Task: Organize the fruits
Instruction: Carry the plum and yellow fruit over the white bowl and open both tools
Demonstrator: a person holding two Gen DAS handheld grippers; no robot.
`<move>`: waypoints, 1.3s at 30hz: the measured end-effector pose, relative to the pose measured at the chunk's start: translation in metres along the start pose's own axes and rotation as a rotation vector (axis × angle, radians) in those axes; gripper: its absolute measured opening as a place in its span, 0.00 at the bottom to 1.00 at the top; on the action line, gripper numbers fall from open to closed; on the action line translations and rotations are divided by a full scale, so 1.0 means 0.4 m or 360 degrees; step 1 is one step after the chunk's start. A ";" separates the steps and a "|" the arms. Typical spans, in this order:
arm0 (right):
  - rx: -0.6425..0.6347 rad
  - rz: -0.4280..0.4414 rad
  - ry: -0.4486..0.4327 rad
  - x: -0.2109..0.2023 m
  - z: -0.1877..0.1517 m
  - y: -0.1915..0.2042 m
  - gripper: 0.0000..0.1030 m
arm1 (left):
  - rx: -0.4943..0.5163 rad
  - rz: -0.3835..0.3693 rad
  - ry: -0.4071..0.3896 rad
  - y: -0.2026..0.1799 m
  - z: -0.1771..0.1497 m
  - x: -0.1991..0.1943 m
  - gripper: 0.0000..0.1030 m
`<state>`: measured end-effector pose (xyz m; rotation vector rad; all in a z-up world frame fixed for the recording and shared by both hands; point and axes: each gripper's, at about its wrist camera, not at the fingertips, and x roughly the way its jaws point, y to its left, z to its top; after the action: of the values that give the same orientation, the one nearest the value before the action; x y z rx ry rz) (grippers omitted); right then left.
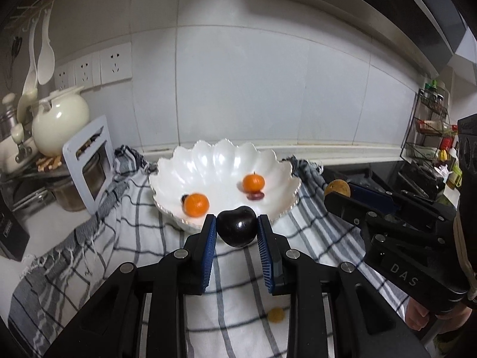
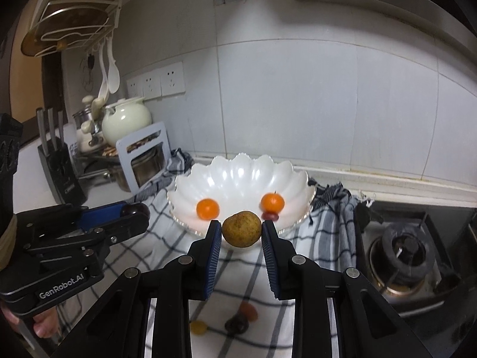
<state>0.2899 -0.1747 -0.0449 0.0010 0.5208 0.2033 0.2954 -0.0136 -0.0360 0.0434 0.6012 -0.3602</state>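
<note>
We have the left gripper (image 1: 237,223) pinching a dark plum (image 1: 237,226) between its fingertips, and the right gripper (image 2: 242,228) clamped on a yellow-brown pear (image 2: 241,228). Just beyond both sets of fingers sits the white bowl (image 1: 220,155), with two oranges (image 1: 196,204) inside.

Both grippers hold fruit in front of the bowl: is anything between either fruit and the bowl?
Nothing visible. The left gripper holds a dark plum and the right gripper a yellow-brown fruit, both just short of the bowl near rim. Only two oranges and a small red fruit lie inside, leaving open space.
</note>
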 end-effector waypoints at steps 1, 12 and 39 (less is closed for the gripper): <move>0.0001 -0.0002 -0.0002 0.005 0.007 -0.002 0.29 | -0.0002 0.0004 -0.0008 0.000 0.010 0.005 0.27; 0.0015 -0.0021 0.0036 0.092 0.070 -0.038 0.29 | -0.0032 0.0033 0.0013 -0.001 0.078 0.083 0.27; 0.0062 0.0041 0.0411 0.373 0.064 -0.148 0.29 | -0.0196 0.0114 0.0379 0.028 0.077 0.376 0.28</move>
<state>0.4406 -0.2027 -0.0995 0.0193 0.7827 0.2199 0.4309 -0.0554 -0.0957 -0.0103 0.8543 -0.2492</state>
